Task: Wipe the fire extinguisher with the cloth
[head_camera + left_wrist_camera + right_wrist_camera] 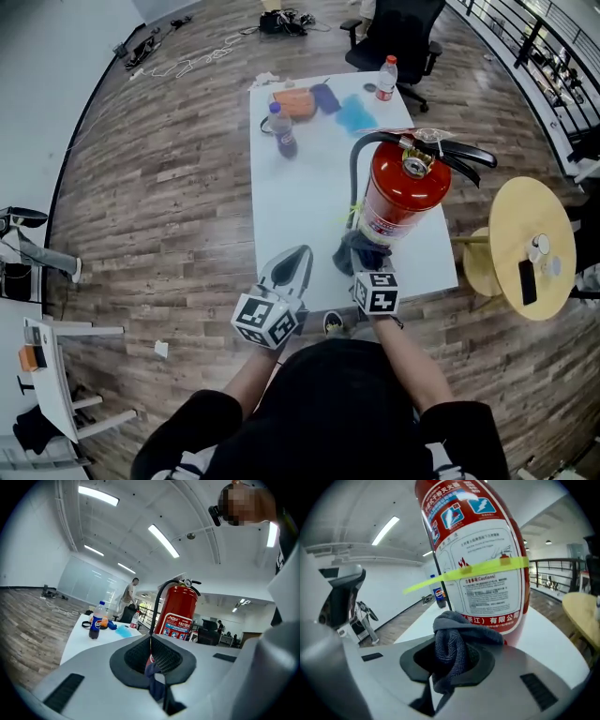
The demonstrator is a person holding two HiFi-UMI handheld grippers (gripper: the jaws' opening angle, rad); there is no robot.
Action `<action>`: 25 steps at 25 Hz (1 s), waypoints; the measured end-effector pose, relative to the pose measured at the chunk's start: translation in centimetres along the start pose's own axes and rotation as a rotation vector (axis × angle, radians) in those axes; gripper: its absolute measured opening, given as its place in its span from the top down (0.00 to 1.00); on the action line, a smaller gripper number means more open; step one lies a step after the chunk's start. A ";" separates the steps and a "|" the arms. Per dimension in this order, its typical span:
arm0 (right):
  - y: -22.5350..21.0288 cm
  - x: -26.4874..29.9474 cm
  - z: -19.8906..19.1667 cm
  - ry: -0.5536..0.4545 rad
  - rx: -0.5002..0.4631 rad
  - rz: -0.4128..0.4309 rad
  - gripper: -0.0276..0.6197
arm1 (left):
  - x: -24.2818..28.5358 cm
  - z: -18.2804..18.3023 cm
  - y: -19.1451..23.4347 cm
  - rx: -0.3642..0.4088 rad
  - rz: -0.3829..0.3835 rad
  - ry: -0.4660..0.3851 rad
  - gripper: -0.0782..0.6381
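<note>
Right gripper tight on cloth against extinguisher base; left gripper near it, jaws together, empty.

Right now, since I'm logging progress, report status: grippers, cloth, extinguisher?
Right gripper shut on cloth, bunched low against fire extinguisher. Left gripper shut, empty, alongside. Extinguisher upright on table. Bottle far back, no obstruction.
</note>
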State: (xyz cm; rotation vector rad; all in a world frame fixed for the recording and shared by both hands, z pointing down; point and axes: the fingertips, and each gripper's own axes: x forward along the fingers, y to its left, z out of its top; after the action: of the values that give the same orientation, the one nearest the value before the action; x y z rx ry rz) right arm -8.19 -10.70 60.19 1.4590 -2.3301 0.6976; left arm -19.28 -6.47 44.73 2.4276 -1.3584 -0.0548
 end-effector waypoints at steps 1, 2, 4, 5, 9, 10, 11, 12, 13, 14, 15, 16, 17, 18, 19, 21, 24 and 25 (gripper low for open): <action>-0.5 -0.1 -0.7 0.012 -0.030 -0.002 0.85 | 0.1 -0.2 -0.2 0.000 -0.007 0.004 0.86; -0.9 -0.2 -1.2 0.023 -0.055 -0.002 0.85 | 0.3 -0.3 -0.4 0.000 -0.013 0.008 0.86; -1.9 -0.3 -2.2 0.044 -0.073 -0.001 0.85 | 0.5 -0.5 -0.6 0.000 -0.021 0.016 0.86; -2.6 -0.5 -2.8 0.057 -0.081 -0.007 0.85 | 0.6 -0.6 -0.7 -0.001 -0.026 0.018 0.86; -7.4 -1.6 -5.4 0.111 -0.086 -0.116 0.85 | 1.0 -1.0 -1.3 -0.002 -0.045 0.028 0.86; -9.0 -2.0 -5.5 0.110 -0.086 -0.159 0.85 | 1.1 -1.1 -1.4 -0.002 -0.049 0.030 0.86; -10.7 -2.6 -5.0 0.097 -0.079 -0.199 0.85 | 1.3 -1.2 -1.5 -0.002 -0.053 0.032 0.86; -12.1 -3.1 -4.1 0.069 -0.066 -0.226 0.85 | 1.4 -1.2 -1.6 -0.002 -0.058 0.034 0.86; -13.2 -3.7 -2.8 0.031 -0.056 -0.237 0.85 | 1.5 -1.3 -1.8 -0.002 -0.062 0.035 0.86; -13.7 -4.3 -1.2 -0.014 -0.058 -0.232 0.85 | 1.7 -1.3 -1.9 -0.001 -0.066 0.036 0.86; -13.6 -4.8 0.6 -0.065 -0.075 -0.215 0.85 | 1.8 -1.3 -2.1 0.000 -0.070 0.037 0.86; -13.1 -5.5 2.6 -0.121 -0.102 -0.196 0.85 | 2.0 -1.3 -2.2 0.000 -0.075 0.038 0.86; -12.4 -6.5 4.6 -0.182 -0.133 -0.180 0.85 | 2.1 -1.2 -2.4 0.000 -0.080 0.038 0.86; -11.6 -7.8 6.8 -0.249 -0.162 -0.169 0.85 | 2.3 -1.2 -2.6 0.001 -0.085 0.039 0.86; -10.7 -9.2 9.0 -0.319 -0.188 -0.157 0.85 | 2.5 -1.1 -2.7 0.002 -0.089 0.039 0.86; -8.6 -12.4 13.5 -0.462 -0.242 -0.116 0.85 | 3.0 -1.1 -2.8 0.004 -0.095 0.044 0.86; -5.7 -16.8 19.6 -0.651 -0.319 -0.032 0.85 | 3.7 -1.1 -3.1 0.007 -0.102 0.051 0.86; -5.2 -17.7 21.2 -0.692 -0.321 -0.006 0.85 | 3.9 -1.1 -3.2 0.009 -0.103 0.052 0.86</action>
State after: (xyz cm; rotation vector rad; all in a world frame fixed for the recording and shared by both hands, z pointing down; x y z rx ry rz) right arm 4.24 -10.91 35.00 1.7309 -2.7361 -0.2398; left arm -14.35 -7.93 45.27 2.4874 -1.2132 -0.0113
